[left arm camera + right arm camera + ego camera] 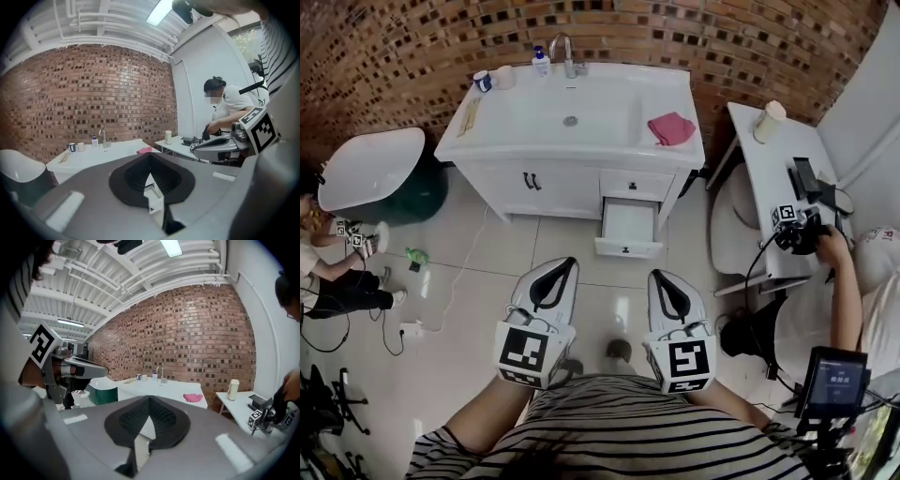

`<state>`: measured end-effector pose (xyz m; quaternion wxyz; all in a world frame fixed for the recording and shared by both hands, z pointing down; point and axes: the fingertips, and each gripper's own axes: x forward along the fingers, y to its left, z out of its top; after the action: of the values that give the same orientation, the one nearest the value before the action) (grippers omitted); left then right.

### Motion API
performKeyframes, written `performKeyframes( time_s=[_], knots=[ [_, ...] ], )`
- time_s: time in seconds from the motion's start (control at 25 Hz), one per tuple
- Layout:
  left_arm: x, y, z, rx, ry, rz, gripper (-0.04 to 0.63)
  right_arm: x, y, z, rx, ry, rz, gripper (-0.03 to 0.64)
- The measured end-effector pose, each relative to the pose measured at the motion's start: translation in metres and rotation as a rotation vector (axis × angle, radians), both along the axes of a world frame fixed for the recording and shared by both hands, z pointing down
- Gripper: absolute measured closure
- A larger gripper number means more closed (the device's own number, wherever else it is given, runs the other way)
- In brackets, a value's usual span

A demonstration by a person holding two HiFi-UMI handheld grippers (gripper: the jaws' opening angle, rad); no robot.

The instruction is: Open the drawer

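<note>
**Drawer found open; both grippers shut and empty.**

The small white lower drawer (pixel 628 228), on the right side of the white sink cabinet (pixel 511 178), stands pulled out over the pale tiled floor (pixel 478 309) (the drawer directly above it sits flush with the cabinet front). The left gripper (pixel 150 155) and the right gripper (pixel 149 399) are side by side close to the person's striped shirt (pixel 628 431). Both point towards the cabinet and are well apart from the drawer. In each gripper view the black pads meet at the tips and grip nothing. A folded pink cloth (pixel 672 128) lies on the cabinet top to the right of the basin. A chrome tap (pixel 567 54) stands at the back edge against the brick wall.
</note>
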<state>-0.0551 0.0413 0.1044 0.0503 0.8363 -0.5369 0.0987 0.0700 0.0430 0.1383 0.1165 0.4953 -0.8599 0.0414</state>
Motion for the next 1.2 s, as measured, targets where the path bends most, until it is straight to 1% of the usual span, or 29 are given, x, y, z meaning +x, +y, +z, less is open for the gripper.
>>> performKeyframes(
  time_s=[0.2, 0.28, 0.44, 0.56, 0.68, 0.8, 0.92, 1.2],
  knots=[
    [-0.015, 0.051, 0.008, 0.011, -0.018, 0.021, 0.58, -0.015, 0.045, -0.009, 0.016, -0.008, 0.025, 0.615],
    [-0.022, 0.07, 0.005, 0.031, -0.02, 0.042, 0.58, -0.026, 0.061, -0.014, 0.032, -0.005, 0.044, 0.615],
    [-0.051, 0.105, 0.004, 0.06, -0.004, 0.068, 0.58, -0.058, 0.097, -0.025, 0.046, -0.011, 0.092, 0.615],
    [-0.075, 0.128, 0.002, 0.071, 0.005, 0.065, 0.58, -0.089, 0.12, -0.025, 0.019, -0.049, 0.077, 0.615],
    [-0.082, 0.145, -0.001, 0.07, 0.037, 0.077, 0.58, -0.099, 0.14, -0.024, -0.011, -0.041, 0.1, 0.615],
    [-0.085, 0.156, -0.002, 0.089, 0.047, 0.069, 0.58, -0.107, 0.15, -0.032, 0.016, -0.016, 0.085, 0.615],
    [-0.086, 0.161, -0.006, 0.101, 0.043, 0.058, 0.58, -0.113, 0.151, -0.042, 0.035, -0.017, 0.062, 0.615],
    [-0.082, 0.165, -0.009, 0.081, 0.067, 0.027, 0.58, -0.109, 0.152, -0.054, 0.05, -0.024, 0.031, 0.615]
  ],
)
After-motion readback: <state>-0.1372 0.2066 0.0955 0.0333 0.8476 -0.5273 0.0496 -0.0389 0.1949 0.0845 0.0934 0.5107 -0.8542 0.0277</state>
